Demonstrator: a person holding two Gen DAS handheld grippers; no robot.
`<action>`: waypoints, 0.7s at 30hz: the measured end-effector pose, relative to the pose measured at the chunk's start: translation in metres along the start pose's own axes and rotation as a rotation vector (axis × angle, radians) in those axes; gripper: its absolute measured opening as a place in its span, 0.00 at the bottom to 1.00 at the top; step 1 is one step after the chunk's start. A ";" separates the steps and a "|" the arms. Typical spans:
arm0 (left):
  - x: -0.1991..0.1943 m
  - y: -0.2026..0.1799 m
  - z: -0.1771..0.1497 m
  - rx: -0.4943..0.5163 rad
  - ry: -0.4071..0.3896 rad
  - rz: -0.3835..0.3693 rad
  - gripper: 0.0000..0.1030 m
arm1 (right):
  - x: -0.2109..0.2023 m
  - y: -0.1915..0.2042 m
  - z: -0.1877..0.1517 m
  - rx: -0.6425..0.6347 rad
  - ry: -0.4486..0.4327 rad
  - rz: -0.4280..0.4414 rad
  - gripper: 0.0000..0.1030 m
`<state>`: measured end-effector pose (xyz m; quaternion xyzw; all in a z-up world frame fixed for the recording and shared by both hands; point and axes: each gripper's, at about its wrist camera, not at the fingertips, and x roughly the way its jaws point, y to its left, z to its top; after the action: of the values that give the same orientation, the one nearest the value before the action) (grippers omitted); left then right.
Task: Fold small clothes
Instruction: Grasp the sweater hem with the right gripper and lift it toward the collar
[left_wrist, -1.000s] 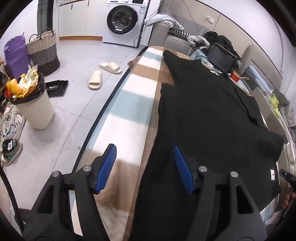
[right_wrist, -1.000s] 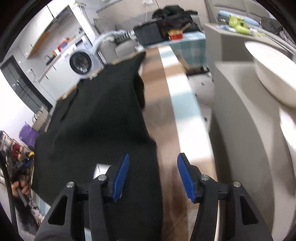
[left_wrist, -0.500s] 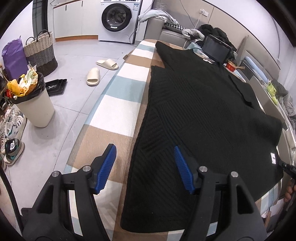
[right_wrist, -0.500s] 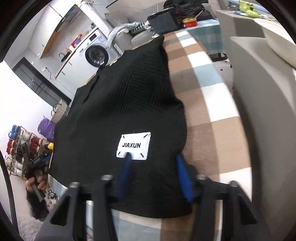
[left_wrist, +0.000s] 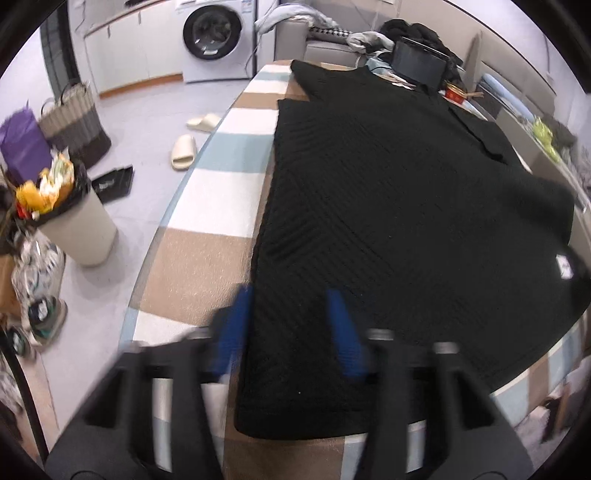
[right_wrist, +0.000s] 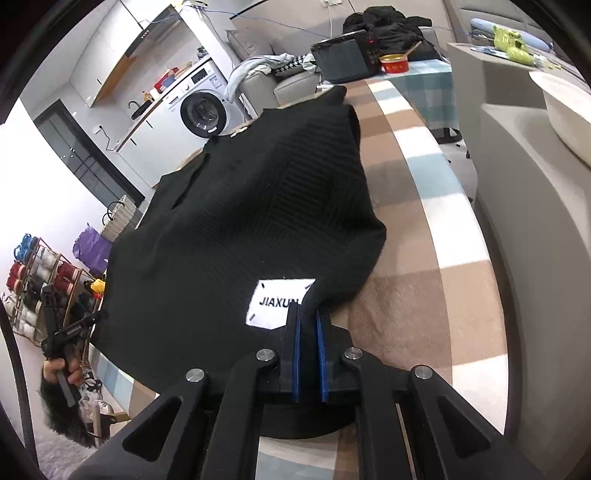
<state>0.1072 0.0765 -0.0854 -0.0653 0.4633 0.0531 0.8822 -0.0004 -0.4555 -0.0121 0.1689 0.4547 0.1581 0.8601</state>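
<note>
A black ribbed knit garment (left_wrist: 388, 206) lies spread on the checked table cover (left_wrist: 207, 206). It also shows in the right wrist view (right_wrist: 240, 221), with a white JIAXUN label (right_wrist: 277, 302) near its hem. My left gripper (left_wrist: 291, 325) is open, blurred by motion, its blue fingers straddling the garment's near left hem corner. My right gripper (right_wrist: 308, 332) is shut on the garment's hem corner beside the label, and the cloth is lifted and bunched there.
A waste bin (left_wrist: 74, 225), a woven basket (left_wrist: 74, 125) and slippers (left_wrist: 183, 151) are on the floor to the left. A washing machine (left_wrist: 216, 37) stands at the back. A tablet (left_wrist: 419, 68) and a red bowl (right_wrist: 395, 64) sit at the table's far end.
My right gripper has closed on the hem corner by the label and raised it. My left gripper has moved forward over the near left hem corner and its jaws have narrowed.
</note>
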 end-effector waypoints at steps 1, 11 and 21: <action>-0.001 -0.001 0.000 -0.001 0.001 -0.029 0.05 | -0.001 0.002 0.000 -0.008 -0.012 -0.004 0.08; -0.053 0.007 0.020 -0.070 -0.195 -0.136 0.05 | -0.048 0.008 0.002 0.009 -0.244 0.123 0.07; -0.067 0.006 0.079 -0.106 -0.303 -0.171 0.05 | -0.059 0.020 0.058 0.055 -0.361 0.140 0.07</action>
<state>0.1326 0.0929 0.0137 -0.1421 0.3142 0.0113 0.9386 0.0143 -0.4714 0.0706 0.2491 0.2845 0.1724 0.9096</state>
